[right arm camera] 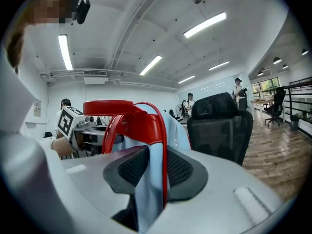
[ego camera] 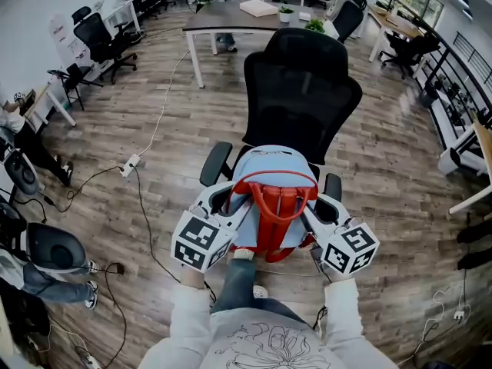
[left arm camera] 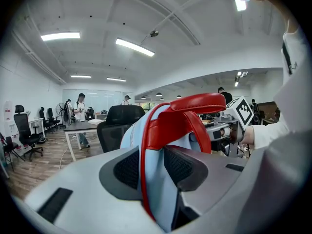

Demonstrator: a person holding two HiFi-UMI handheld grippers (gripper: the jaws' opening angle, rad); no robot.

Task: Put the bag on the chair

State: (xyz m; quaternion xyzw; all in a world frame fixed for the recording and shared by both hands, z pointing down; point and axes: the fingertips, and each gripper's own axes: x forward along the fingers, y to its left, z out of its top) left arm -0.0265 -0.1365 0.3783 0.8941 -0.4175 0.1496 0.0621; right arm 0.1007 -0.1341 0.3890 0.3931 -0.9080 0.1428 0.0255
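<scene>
Head view hides the seat of the chair (ego camera: 301, 91) under the bag (ego camera: 269, 177) at lower centre; whether they touch is unclear. Light blue with red handles, the bag is clamped on either side by the left gripper (ego camera: 227, 203) and right gripper (ego camera: 317, 210).

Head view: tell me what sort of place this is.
Most likely an open-plan office: a black mesh office chair in front, desks with more swivel chairs around, a wood-plank floor and strip ceiling lights.
</scene>
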